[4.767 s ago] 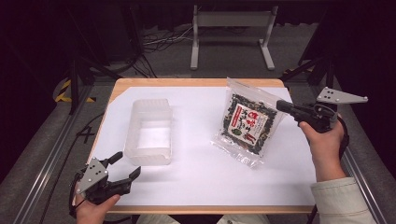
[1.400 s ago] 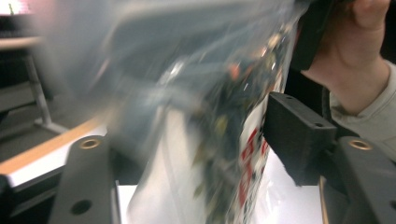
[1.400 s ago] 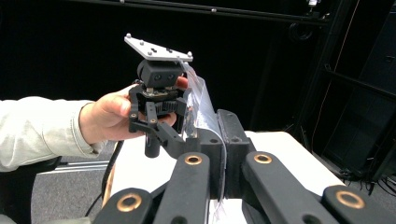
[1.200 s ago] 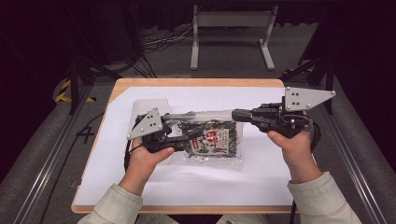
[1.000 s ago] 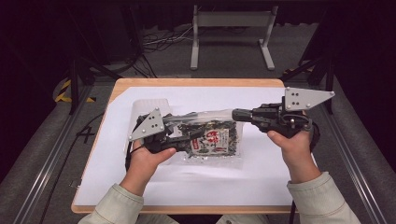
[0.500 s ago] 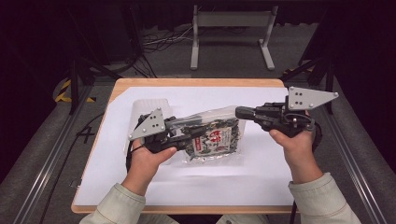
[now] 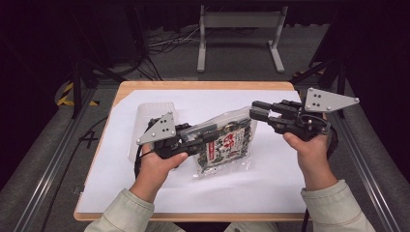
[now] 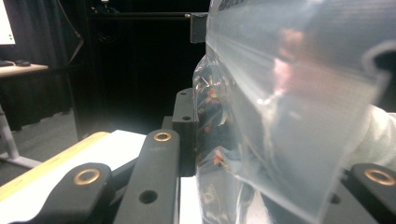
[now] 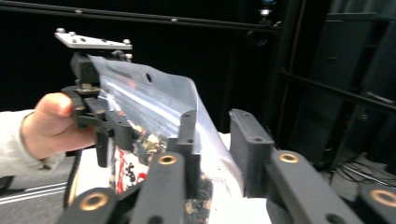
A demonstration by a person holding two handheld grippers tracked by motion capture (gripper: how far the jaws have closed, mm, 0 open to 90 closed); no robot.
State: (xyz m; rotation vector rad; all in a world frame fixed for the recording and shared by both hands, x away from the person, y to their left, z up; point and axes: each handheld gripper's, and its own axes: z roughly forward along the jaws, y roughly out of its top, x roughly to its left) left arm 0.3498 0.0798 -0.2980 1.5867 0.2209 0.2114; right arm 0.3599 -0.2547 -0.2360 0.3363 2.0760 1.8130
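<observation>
Your left gripper (image 7: 212, 137) is clamped on the snack bag (image 7: 227, 145), its jaws having just closed on the bag's left side; the bag hangs tilted above the white sheet on the table (image 7: 203, 85), just right of the clear plastic container (image 7: 145, 113). Your right gripper (image 7: 256, 112) sits at the bag's upper right corner, jaws just opening, a gap showing beside the film in the right gripper view.

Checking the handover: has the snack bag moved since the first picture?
Yes. The snack bag went from the table's right side toward the clear container at left, now gripped by the left gripper.
</observation>
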